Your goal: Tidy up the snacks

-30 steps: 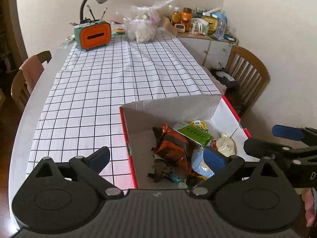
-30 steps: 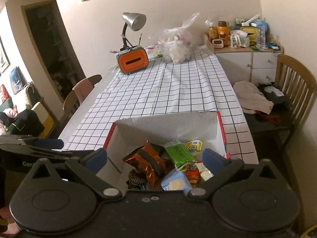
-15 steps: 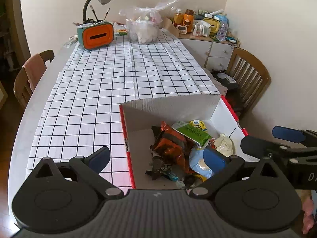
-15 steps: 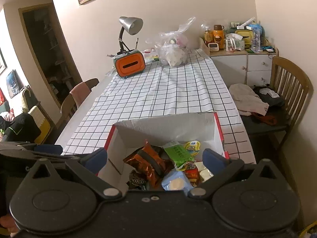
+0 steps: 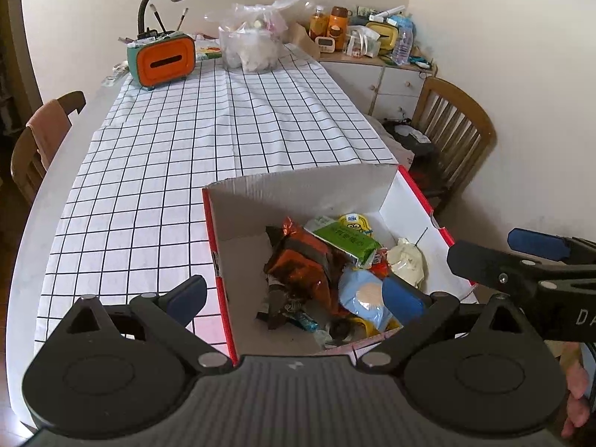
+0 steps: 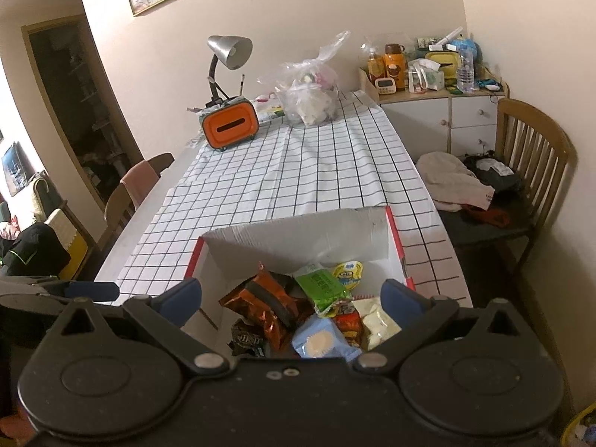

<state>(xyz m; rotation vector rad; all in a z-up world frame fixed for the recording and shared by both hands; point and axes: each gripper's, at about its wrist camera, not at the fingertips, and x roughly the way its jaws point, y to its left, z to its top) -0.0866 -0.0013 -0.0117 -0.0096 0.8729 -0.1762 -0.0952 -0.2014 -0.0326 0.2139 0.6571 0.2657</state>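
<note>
Snack box (image 5: 298, 193) lies below both gaping, empty grippers (image 5: 294, 300).

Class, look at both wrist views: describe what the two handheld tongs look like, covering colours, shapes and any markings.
The left tongs and right tongs match: black ribbed bodies, two round discs each, angular black linkage arms with silver pivot bolts, and blue fingertip pads. White lettering marks the right unit's side in the left view. No cables show.

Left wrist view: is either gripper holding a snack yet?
No: the left gripper and right gripper both stand open and empty, with the snacks lying in the box.
</note>
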